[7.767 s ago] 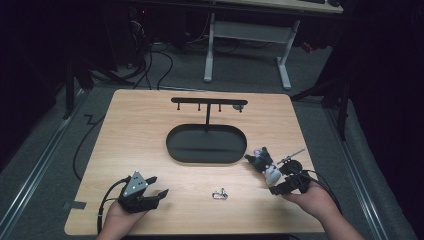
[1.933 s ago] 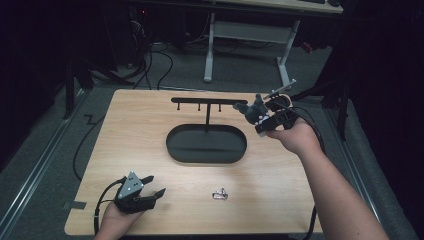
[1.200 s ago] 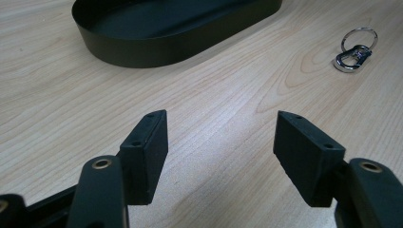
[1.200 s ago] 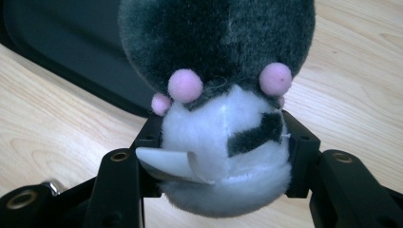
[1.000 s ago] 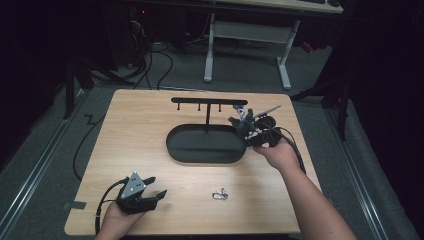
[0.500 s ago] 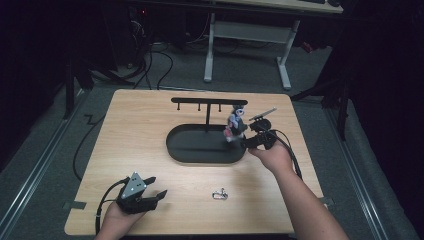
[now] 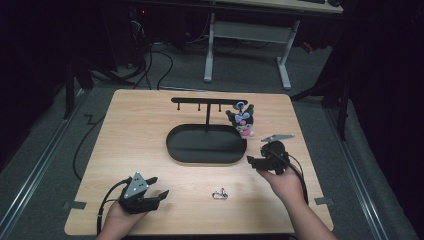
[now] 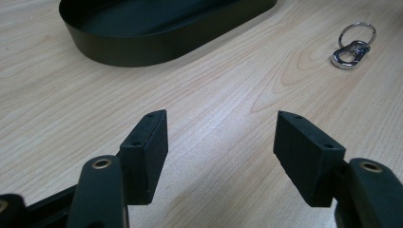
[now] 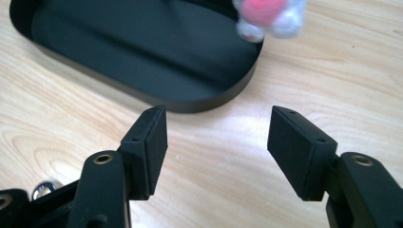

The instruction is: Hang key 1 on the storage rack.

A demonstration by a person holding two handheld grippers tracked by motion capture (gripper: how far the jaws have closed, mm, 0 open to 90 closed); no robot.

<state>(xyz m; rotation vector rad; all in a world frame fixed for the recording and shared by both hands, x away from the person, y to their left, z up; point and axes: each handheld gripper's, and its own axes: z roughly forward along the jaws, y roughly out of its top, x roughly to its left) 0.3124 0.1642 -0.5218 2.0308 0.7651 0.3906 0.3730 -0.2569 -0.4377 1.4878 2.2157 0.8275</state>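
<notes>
Beside the tray, right gripper hovers level (jaws parted, empty).

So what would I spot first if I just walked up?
Probably the little plush toy hanging from the right end of the black rack, over the dark oval tray. Then the shiny key ring lying on the wooden table, between the left gripper and the right gripper.

High view: fixed above the near side, looking forward and down over the whole counter. Left gripper view: low and close to the wood, facing the black tray and key ring. Right gripper view: just as low, facing that same tray. Tray shared by all three.
</notes>
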